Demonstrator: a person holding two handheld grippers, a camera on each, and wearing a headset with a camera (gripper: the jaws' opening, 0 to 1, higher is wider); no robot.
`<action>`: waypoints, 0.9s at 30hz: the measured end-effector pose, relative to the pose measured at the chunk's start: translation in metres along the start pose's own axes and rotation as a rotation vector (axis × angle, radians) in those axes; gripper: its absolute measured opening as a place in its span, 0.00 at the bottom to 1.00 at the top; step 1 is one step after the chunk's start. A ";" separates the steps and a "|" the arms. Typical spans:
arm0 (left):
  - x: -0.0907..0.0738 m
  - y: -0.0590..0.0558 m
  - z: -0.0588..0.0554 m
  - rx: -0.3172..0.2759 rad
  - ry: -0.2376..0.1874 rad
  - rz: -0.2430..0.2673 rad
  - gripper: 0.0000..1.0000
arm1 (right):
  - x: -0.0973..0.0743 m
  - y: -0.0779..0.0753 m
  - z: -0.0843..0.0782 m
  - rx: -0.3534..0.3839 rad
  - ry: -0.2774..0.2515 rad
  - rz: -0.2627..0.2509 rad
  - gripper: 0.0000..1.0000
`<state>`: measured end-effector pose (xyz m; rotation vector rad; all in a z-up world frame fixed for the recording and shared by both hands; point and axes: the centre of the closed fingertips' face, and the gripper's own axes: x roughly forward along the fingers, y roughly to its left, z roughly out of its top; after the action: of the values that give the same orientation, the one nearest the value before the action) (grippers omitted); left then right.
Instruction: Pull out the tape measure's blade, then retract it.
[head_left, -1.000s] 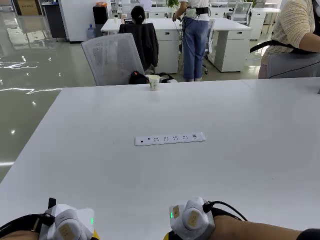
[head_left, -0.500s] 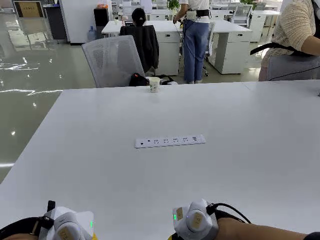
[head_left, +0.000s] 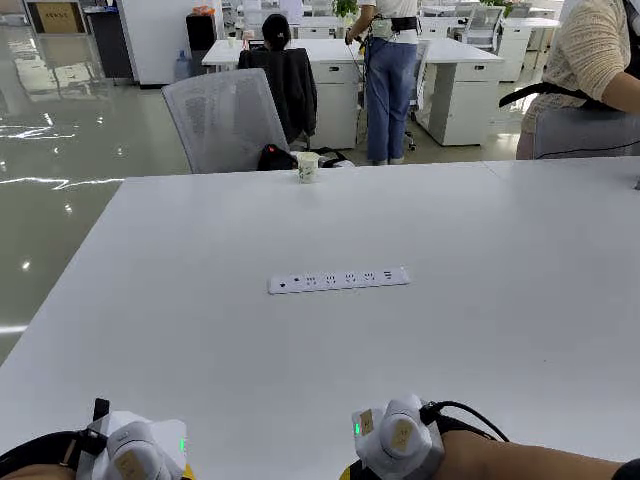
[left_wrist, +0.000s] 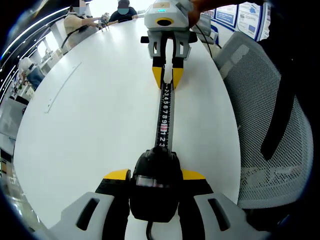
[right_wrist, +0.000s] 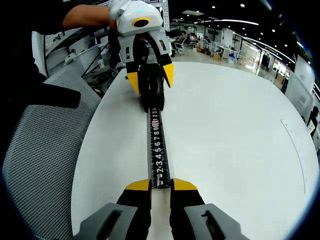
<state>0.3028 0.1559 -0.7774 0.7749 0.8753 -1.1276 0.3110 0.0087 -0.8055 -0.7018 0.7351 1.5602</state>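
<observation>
Black tape-measure case (left_wrist: 155, 192) sits clamped in the left gripper (left_wrist: 155, 175), nearer the person than the power strip (head_left: 339, 280) and to its left. Blade (left_wrist: 163, 117) runs from it across the white table (head_left: 480, 300) to the right gripper (right_wrist: 161, 186), nearer than the strip, jaws pinched on the tip. Judgement: blade drawn out a short length; further pulling possible, retraction not yet done.

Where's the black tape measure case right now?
In the left gripper view, the case sits clamped in the left tool, near the table edge, its blade stretching to the right tool.
</observation>
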 end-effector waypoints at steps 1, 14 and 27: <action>0.000 0.000 0.000 -0.001 0.000 0.001 0.31 | -0.001 0.000 0.000 -0.001 0.000 0.000 0.10; 0.000 0.000 0.000 -0.003 -0.002 0.000 0.31 | -0.005 -0.001 -0.006 0.007 -0.002 -0.003 0.10; 0.000 0.000 0.000 -0.004 -0.006 0.003 0.31 | -0.011 -0.001 -0.013 0.006 0.008 -0.005 0.10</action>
<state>0.3026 0.1555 -0.7773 0.7694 0.8711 -1.1250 0.3130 -0.0082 -0.8055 -0.7057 0.7428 1.5507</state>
